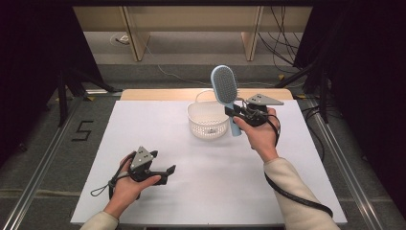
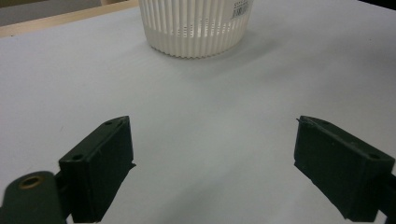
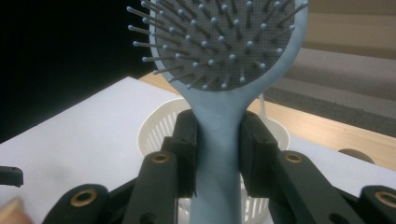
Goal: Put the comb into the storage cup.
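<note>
Your right gripper [image 1: 235,114] clamps the pale blue hairbrush [image 1: 225,88] by its handle, bristled head up, beside the white basket [image 1: 207,120]. Your left gripper [image 1: 165,173] gapes empty over bare white table [image 1: 215,182].

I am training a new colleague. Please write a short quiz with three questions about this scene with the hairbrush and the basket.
1. True or false: the left gripper holds something.
2. Which part of the hairbrush does the right gripper clamp: A the head, B the handle?
3. What stands on the table beside the brush?

Key: 1 false, its jaws stand open; 2 B; 3 the white basket.
</note>
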A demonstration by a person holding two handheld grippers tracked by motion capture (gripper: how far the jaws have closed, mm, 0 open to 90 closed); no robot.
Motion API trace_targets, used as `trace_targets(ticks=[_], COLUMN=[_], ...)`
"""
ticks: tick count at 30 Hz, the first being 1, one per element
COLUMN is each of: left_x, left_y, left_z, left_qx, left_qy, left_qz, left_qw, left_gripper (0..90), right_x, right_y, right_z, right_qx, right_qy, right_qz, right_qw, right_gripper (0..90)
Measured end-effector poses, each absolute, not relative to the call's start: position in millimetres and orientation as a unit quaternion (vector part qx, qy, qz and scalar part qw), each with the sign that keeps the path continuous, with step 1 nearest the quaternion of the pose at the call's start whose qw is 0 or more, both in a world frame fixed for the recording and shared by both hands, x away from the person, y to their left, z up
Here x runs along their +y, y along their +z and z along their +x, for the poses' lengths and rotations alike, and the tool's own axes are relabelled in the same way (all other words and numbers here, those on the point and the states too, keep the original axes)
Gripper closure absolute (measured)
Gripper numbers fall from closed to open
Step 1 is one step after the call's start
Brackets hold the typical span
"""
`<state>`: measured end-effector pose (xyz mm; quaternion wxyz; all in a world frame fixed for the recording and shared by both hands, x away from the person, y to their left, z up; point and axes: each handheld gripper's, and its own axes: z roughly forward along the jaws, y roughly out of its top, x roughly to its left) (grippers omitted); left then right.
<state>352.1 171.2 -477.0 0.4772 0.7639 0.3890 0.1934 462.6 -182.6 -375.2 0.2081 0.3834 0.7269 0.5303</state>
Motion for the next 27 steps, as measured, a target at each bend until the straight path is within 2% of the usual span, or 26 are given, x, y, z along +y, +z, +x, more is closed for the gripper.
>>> trace_targets(ticks=[27], left_x=[171.0], left_y=[-477.0], left_z=[352.1], left_qx=[0.39], left_qy=[0.193], left_qz=[0.763], left_qw=[0.478], left_gripper=[11.3], right_x=[-176.6], right_y=[-371.5], right_z=[471.5], right_qx=[0.723], right_qy=[0.533], right_qz=[0.387], right_qw=[0.207], right_gripper=[71.0])
